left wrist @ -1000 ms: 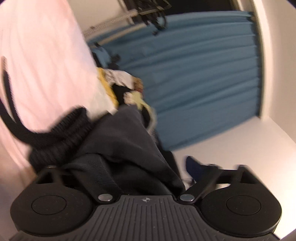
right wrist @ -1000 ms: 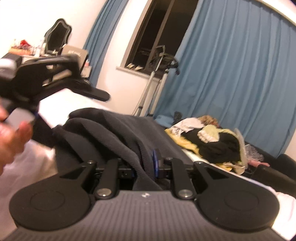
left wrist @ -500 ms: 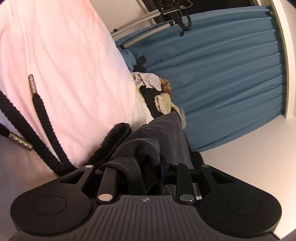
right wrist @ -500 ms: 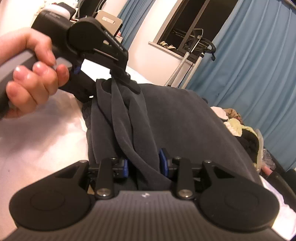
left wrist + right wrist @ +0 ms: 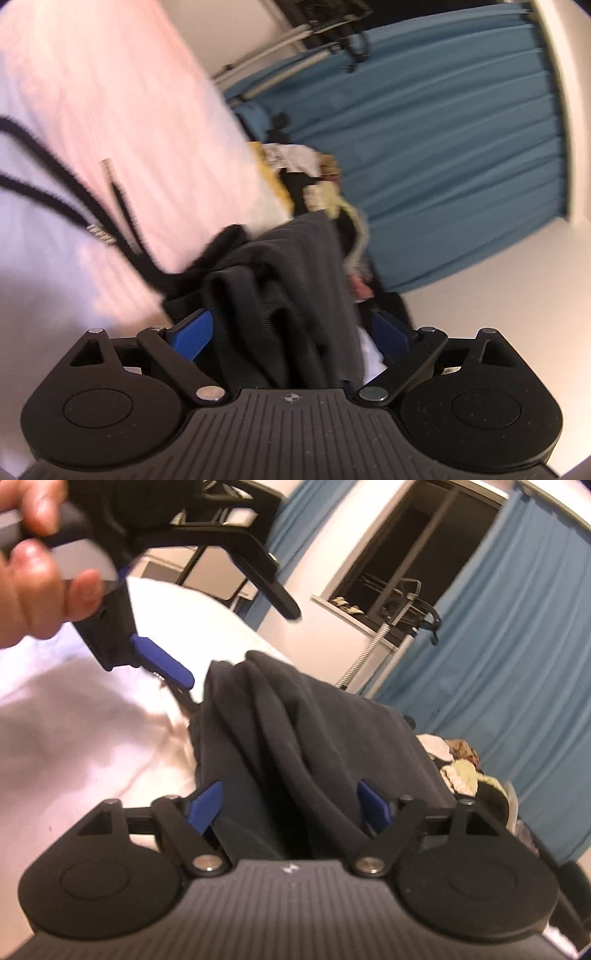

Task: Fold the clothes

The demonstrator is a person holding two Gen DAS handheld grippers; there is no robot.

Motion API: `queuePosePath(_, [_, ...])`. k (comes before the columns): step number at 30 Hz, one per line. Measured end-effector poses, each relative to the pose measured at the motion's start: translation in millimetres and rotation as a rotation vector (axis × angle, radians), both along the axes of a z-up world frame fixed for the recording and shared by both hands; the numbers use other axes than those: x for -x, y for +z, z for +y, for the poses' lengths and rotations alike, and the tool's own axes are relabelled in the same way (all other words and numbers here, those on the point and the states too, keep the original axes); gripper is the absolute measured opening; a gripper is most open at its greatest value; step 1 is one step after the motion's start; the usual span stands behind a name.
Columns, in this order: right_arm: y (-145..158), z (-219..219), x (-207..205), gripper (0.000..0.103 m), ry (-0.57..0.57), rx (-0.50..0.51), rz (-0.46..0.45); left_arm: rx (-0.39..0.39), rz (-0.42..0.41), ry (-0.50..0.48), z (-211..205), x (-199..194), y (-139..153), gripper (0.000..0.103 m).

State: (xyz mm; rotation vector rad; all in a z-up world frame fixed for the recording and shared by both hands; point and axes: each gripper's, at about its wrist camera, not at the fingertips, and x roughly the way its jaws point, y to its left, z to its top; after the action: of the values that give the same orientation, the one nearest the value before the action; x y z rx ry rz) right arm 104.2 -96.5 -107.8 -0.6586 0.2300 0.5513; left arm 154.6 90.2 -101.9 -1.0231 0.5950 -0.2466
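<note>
I can read no writing. My left gripper [image 5: 291, 332] and right gripper [image 5: 291, 805] both have jaws spread wide, the dark grey sweatshirt [image 5: 295, 738] bunched loosely between them on the white bed [image 5: 92, 731].

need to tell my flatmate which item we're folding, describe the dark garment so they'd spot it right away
Start from the white bed sheet. The dark grey garment is bunched between the open right gripper and left gripper. Unlike the mixed pile of clothes by the blue curtain, it is plain charcoal with black drawstrings.
</note>
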Motion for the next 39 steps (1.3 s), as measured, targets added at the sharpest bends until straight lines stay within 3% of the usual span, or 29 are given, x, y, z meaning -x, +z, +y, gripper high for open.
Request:
queuePosePath(5, [-22.2,10.3,-7.0,0.094,0.014,0.129,0.003,0.030,0.091,0.024,3.2,-6.5,-15.4,0.095])
queuePosePath(8, [-24.2,10.7,-18.5,0.094,-0.014,0.118,0.016,0.040,0.095,0.030,1.5,-7.7,-17.7,0.095])
queuePosePath(11, [-25.3,9.3,-25.8,0.093,-0.027,0.107,0.035,-0.017,0.091,0.029,-5.8,-13.4,-17.5,0.095])
queuePosePath(13, [-25.1,7.9,-26.1,0.087,-0.033,0.105,0.034,-0.074,0.107,0.030,-10.6,-16.2,-15.3,0.095])
queuePosePath(15, [-25.3,6.9,-29.3,0.073,-0.046,0.106,0.032,-0.069,0.119,0.023,-12.2,-15.9,-13.6,0.095])
queuePosePath(20, [-21.1,5.0,-37.0,0.053,-0.080,0.083,0.033,-0.038,0.103,0.017,-10.8,-12.4,-11.0,0.095])
queuePosePath(24, [-5.3,-3.9,-41.0,0.036,-0.117,-0.020,0.059,0.031,0.074,0.023,-5.0,-5.0,-11.3,0.096])
queuePosePath(27, [11.5,-15.1,-47.7,0.030,-0.151,-0.120,0.087,0.047,0.029,0.015,-6.8,0.7,-6.7,0.099])
queuePosePath(30, [26.0,-27.1,-52.5,0.028,-0.181,-0.224,0.121,0.064,-0.038,-0.019,-16.1,4.8,-5.7,0.102])
queuePosePath(33, [34.5,-36.3,-58.0,0.027,-0.198,-0.292,0.146,0.024,-0.045,-0.055,-31.6,-3.3,-12.2,0.102])
queuePosePath(36, [37.6,-38.0,-59.5,0.027,-0.203,-0.325,0.165,0.029,-0.092,-0.107,-48.1,-11.3,-18.4,0.103])
queuePosePath(39, [37.7,-37.8,-57.7,0.027,-0.201,-0.341,0.174,-0.025,-0.159,-0.140,-65.7,-22.2,-21.5,0.103])
